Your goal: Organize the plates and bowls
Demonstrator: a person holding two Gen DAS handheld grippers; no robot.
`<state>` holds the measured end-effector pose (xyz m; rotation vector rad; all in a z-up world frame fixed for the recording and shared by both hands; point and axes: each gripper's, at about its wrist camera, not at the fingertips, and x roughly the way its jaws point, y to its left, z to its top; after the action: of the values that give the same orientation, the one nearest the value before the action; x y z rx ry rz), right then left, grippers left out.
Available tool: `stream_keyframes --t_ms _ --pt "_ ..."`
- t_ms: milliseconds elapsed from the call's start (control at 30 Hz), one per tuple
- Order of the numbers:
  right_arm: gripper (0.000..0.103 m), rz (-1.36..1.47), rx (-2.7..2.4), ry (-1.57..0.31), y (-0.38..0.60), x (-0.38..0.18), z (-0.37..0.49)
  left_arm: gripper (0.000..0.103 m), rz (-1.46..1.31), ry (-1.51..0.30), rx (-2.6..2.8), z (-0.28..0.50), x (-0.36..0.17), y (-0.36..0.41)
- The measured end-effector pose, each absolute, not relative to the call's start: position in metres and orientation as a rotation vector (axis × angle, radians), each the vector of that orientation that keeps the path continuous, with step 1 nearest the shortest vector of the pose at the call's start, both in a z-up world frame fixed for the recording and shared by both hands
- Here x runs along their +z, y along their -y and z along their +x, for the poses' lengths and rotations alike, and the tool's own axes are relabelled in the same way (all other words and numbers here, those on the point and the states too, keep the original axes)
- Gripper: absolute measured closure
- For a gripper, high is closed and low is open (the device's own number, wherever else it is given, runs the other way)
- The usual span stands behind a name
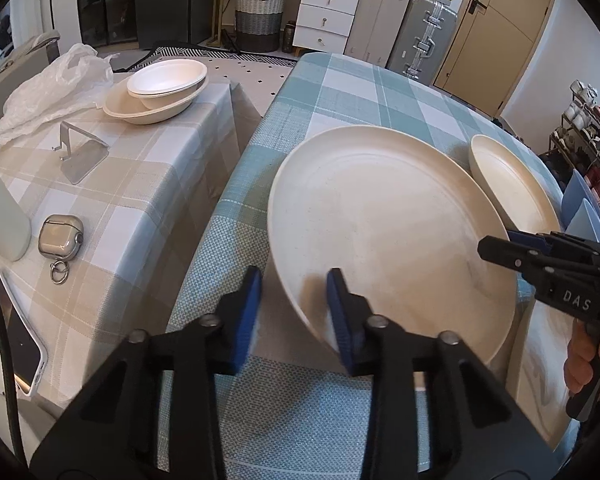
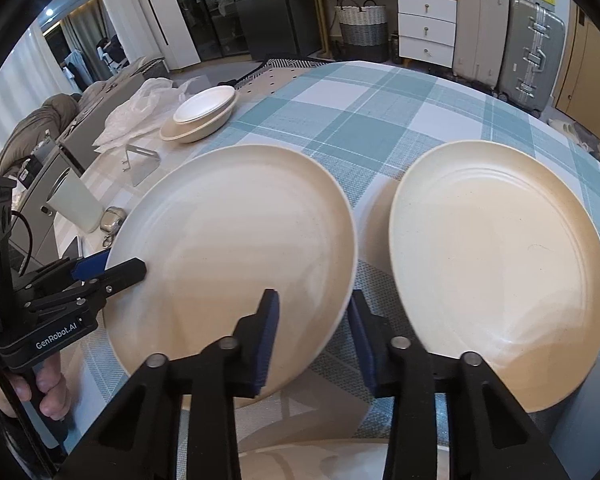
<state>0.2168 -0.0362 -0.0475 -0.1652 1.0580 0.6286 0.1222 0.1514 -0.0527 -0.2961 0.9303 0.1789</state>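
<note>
We find both grippers at the near edge of the green-checked table (image 2: 380, 112), each set about the rim of the same large cream plate (image 2: 236, 256). The left gripper (image 1: 294, 312) stands partly open, its right pad inside the plate's near-left rim and its left pad outside over the cloth; we judge the rim to lie between the jaws, not yet pinched. The right gripper (image 2: 313, 336) is likewise partly open and straddles the plate's near-right rim, one pad over the plate, the other outside it. Neither has hold of anything that we can confirm.

The plate appears raised or tilted at its near edge, though we cannot tell what carries it. Just to its right, close but apart in the right wrist view, lies the second cream plate (image 2: 500, 264), flat on the cloth. The right gripper is the nearer to it. We judge the coming move turns on this: the second plate lies directly rightward of the gripped one, so stacking calls for a sideways carry.

Further off, on the beige-checked side table (image 1: 148, 184), two nested bowls (image 1: 160, 88) already sit together, beside a crumpled plastic bag (image 1: 52, 88).
</note>
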Motion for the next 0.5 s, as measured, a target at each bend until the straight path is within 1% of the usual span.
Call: stream_keyframes --t_ms 67,167,500 --pt "0.074 -0.169 0.614 -1.048 0.037 -0.047 0.217 0.084 -0.298 -0.927 0.165 0.122 -0.053 -0.149" --pt "0.076 -0.172 0.602 -1.035 0.038 -0.045 0.215 0.084 -0.285 -0.926 0.173 0.122 -0.052 -0.147" --pt "0.078 -0.19 0.58 -1.001 0.036 -0.039 0.205 0.084 -0.271 -0.904 0.182 0.115 -0.044 -0.145"
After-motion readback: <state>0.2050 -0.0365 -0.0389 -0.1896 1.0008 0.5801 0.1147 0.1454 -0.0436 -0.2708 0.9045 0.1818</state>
